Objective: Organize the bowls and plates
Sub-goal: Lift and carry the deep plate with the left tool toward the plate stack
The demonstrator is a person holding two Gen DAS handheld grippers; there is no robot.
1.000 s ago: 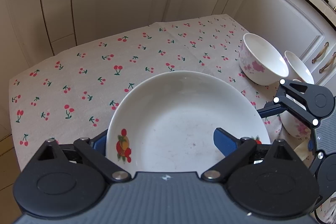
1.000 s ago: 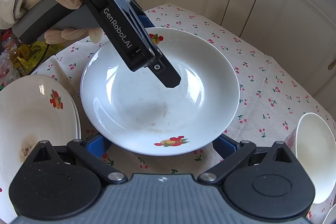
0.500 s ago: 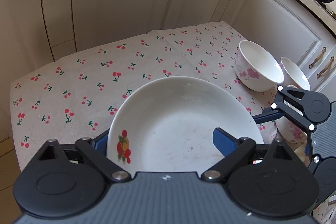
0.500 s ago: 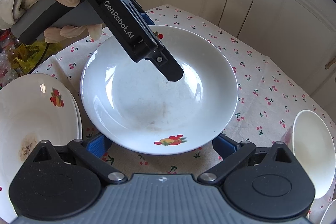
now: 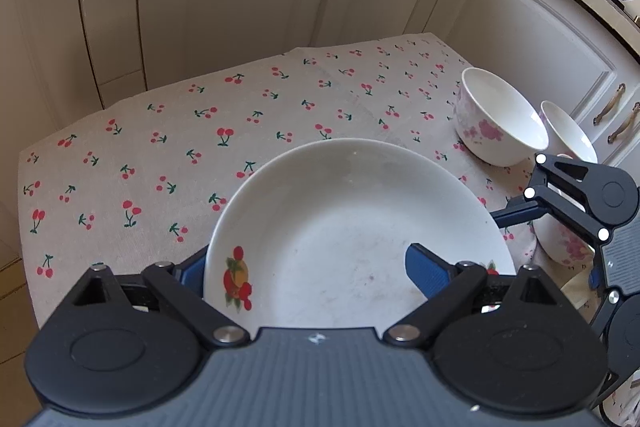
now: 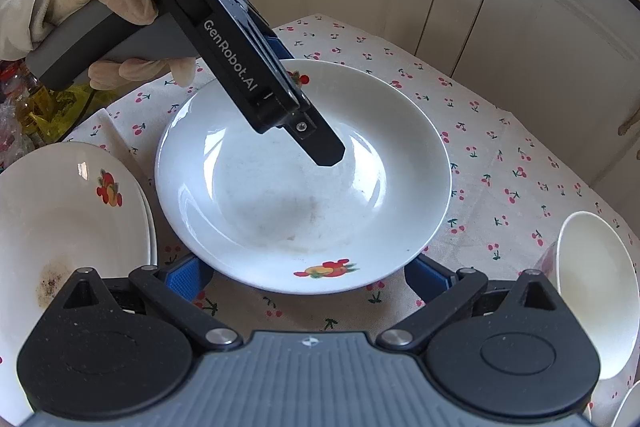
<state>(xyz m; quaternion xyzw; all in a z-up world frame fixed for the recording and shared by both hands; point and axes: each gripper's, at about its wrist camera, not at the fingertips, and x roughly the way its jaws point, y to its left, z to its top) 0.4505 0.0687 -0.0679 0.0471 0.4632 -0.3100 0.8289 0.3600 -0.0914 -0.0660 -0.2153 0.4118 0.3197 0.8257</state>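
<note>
The deep white plate (image 6: 304,179) with fruit decals is sitting on the cherry-print tablecloth (image 5: 168,147), right of a stack of matching plates (image 6: 68,227). The left gripper (image 5: 308,267) is straddling its rim, one blue finger (image 5: 424,271) over the inside, the other below the edge; the jaws are standing wide, not pinching. The right gripper (image 6: 308,277) is waiting open at the near rim, holding nothing. I'd close firmly on the rim, lift level, and keep clear of the floral bowls (image 5: 496,123) at the far right.
</note>
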